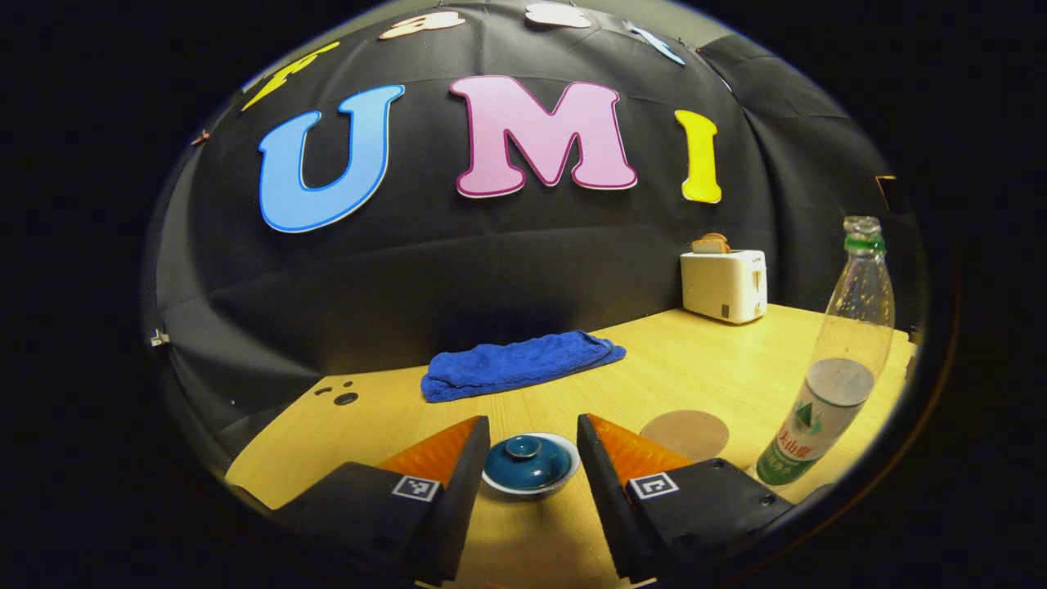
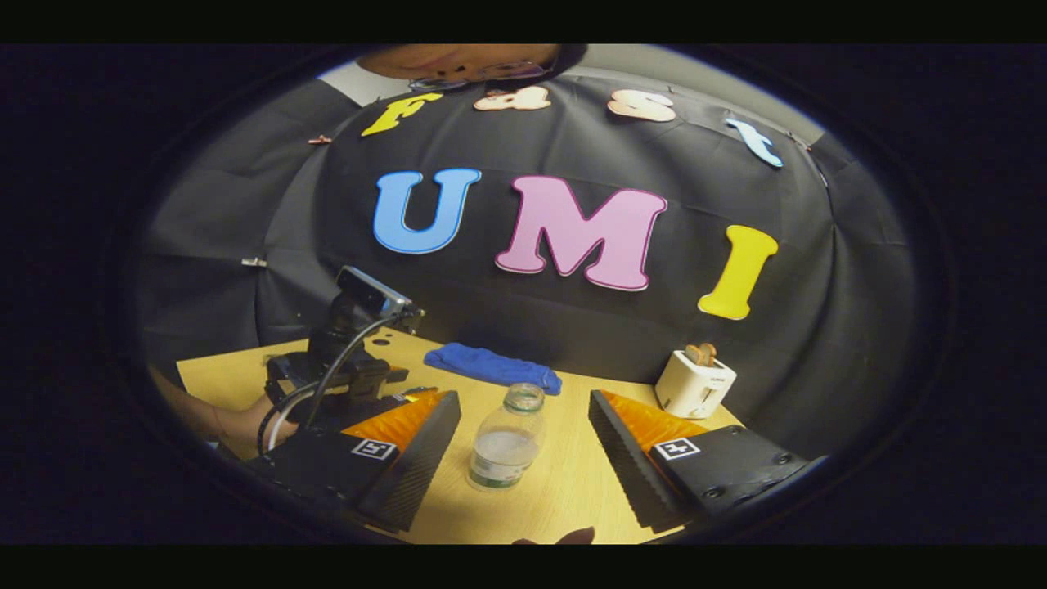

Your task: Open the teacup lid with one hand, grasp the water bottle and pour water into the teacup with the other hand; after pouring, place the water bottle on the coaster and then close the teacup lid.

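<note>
Right now both grippers gape wide, holding nothing: the left gripper frames the round, glossy teacup lid, the right gripper the clear, seemingly capless water bottle beside a flat, round coaster.

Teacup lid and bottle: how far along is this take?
Nothing looks done: the lid sits on the teacup, the coaster is bare. In hand: left tool open around the lid, right tool open toward the uncapped water bottle. Left: lifting, pouring, placing, closing.
</note>
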Demonstrator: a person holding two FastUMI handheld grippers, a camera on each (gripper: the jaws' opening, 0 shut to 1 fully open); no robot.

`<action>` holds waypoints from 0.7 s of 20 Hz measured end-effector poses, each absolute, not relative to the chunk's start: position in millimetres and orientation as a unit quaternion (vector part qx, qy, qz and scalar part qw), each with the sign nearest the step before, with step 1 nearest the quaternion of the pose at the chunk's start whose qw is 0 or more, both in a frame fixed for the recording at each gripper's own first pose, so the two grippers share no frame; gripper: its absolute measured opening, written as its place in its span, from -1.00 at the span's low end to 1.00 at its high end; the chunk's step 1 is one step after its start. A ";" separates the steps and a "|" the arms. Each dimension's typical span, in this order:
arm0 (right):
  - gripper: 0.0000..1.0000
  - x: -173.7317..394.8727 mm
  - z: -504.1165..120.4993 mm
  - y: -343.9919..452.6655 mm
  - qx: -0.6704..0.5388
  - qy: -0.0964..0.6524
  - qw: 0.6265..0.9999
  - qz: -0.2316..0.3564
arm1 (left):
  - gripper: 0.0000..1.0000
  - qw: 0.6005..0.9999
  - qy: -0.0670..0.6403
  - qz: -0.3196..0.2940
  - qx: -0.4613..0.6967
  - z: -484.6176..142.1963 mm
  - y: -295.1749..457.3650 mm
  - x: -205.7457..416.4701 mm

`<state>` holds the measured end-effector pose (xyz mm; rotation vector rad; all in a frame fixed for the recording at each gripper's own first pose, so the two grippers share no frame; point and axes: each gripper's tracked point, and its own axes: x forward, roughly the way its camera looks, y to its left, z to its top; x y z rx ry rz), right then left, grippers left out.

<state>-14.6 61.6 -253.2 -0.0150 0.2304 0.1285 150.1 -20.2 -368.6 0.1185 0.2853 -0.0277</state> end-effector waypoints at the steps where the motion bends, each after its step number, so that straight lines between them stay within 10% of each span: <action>1: 0.96 -15.2 -262.3 63.0 -0.010 0.121 0.991 0.065 | 0.39 0.988 0.142 -0.016 0.054 -372.3 -21.1 152.0; 14: 0.96 -6.4 -309.7 77.4 0.013 0.150 0.987 0.053 | -0.31 0.984 0.161 -0.021 0.069 -403.1 -13.4 172.7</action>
